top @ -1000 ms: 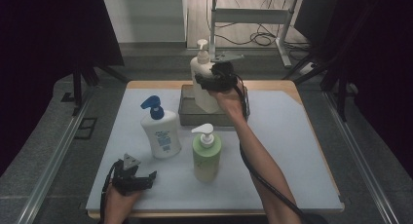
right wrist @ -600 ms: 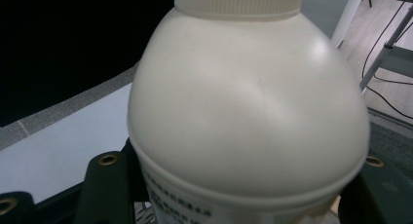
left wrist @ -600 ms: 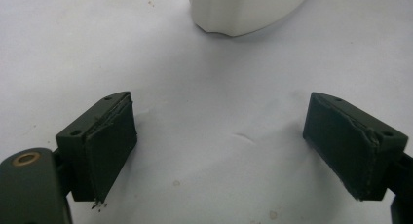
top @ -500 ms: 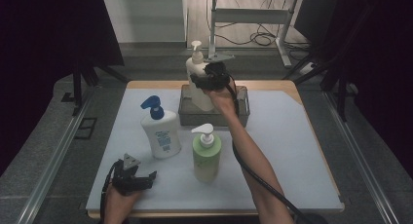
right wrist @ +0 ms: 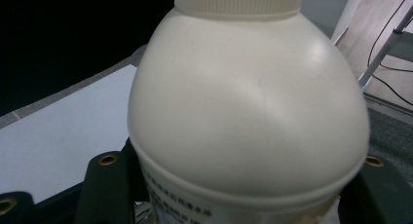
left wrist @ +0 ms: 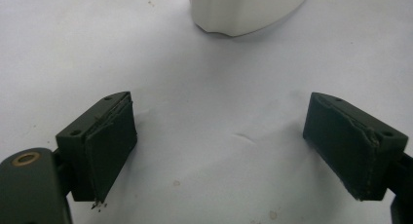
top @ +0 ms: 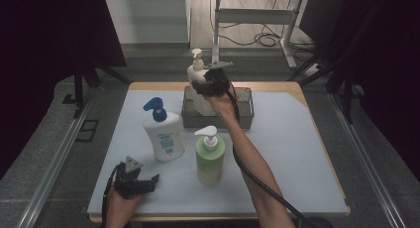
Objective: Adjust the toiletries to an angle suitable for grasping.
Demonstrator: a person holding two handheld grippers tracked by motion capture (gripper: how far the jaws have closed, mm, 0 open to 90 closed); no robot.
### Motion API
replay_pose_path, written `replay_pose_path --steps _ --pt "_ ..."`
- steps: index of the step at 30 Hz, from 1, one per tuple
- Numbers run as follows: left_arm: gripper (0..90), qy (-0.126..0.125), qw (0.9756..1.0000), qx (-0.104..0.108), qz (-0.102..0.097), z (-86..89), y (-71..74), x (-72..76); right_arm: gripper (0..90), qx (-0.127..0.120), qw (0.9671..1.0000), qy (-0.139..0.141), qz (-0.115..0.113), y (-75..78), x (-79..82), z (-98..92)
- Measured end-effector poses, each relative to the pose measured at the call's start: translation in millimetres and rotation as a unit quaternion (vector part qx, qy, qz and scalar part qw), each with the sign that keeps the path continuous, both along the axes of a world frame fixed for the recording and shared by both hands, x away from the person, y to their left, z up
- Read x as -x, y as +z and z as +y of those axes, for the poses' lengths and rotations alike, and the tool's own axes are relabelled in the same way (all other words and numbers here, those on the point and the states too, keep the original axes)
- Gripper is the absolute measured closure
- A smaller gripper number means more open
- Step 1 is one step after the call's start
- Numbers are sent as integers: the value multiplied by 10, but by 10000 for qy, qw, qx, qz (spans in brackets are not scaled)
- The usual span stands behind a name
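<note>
Cream bottle (right wrist: 246, 112) sits clamped between the jaws of the right tongs (top: 210, 86), upright, its base low inside the wire basket (top: 245, 114) at the table's far edge. Nearest the person, the left tongs (top: 141, 181) rest on the mat (top: 292, 153) with jaws wide and nothing between them; just beyond them stands a blue-capped bottle (top: 163, 136), then a green bottle (top: 210, 158).

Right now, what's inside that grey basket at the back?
The cream pump bottle, held by the right claw, stands partly inside the basket. Its base and the basket's floor are hidden.
</note>
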State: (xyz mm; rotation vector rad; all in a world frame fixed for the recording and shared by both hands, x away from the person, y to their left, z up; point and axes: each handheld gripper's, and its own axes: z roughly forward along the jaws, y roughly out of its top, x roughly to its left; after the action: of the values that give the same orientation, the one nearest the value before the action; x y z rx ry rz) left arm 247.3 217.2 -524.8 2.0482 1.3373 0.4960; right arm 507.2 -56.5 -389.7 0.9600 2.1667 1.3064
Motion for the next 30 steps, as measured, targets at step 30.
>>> replay_pose_path --steps 30 --pt "120 1 10000 0 -2 -1 -1 0 386 123 9997 126 174 -154 145 -98"
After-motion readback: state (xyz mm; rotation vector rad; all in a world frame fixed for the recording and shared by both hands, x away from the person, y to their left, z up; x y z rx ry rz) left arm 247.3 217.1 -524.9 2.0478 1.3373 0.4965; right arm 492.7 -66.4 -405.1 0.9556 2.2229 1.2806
